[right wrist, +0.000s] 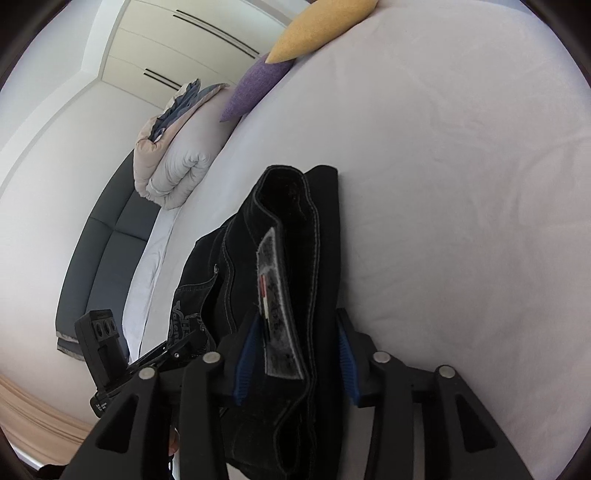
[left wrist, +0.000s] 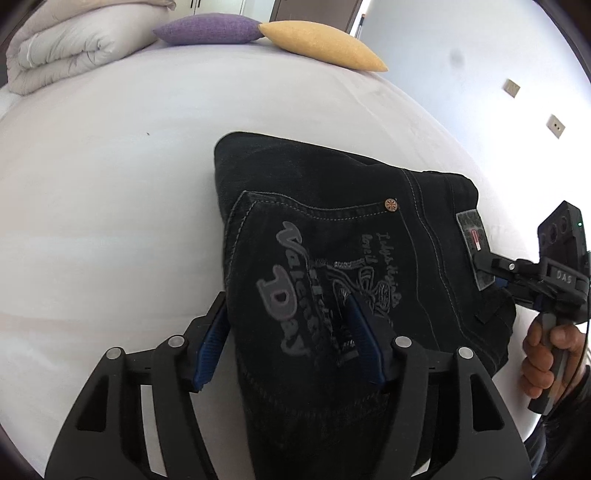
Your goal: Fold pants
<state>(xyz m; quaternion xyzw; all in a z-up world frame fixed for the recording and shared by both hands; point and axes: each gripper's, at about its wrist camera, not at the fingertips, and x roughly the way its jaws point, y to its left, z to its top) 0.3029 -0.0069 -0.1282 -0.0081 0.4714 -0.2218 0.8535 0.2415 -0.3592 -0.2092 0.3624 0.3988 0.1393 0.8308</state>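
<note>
So: black pants (left wrist: pixel 332 229) sit folded into a thick bundle on the white bed (left wrist: pixel 110 203), pocket side up with grey lettering, waistband patch (left wrist: pixel 474 254) toward the right edge. Part of the bundle looks lifted off the sheet; how much, can't tell.

Left gripper (left wrist: pixel 291 332) has its blue pads either side of the near edge of the bundle, one pad under or beside the cloth, one on top of the pocket. Looks like it's pinching the pants, several layers thick.

Right gripper (right wrist: pixel 297 354) straddles the waistband end, pads pressed against both sides of the stacked denim with the patch between them. Pinching the pants as well. From the left view it comes in at the patch, with the person's hand (left wrist: pixel 543 354) on the handle.

Judged stage: late, fold mostly done, bundle being carried or placed.

Risks:
- thick denim stack slips from pads, inner layers slide out, fold opens
- grippers pull apart or move unevenly, bundle twists or sags in middle
- one side lets go first, loose end flops over

Further out: purple pillow (left wrist: pixel 208 28), yellow pillow (left wrist: pixel 325 46), folded duvet (left wrist: pixel 62 48) at the far end, well apart from the pants.
</note>
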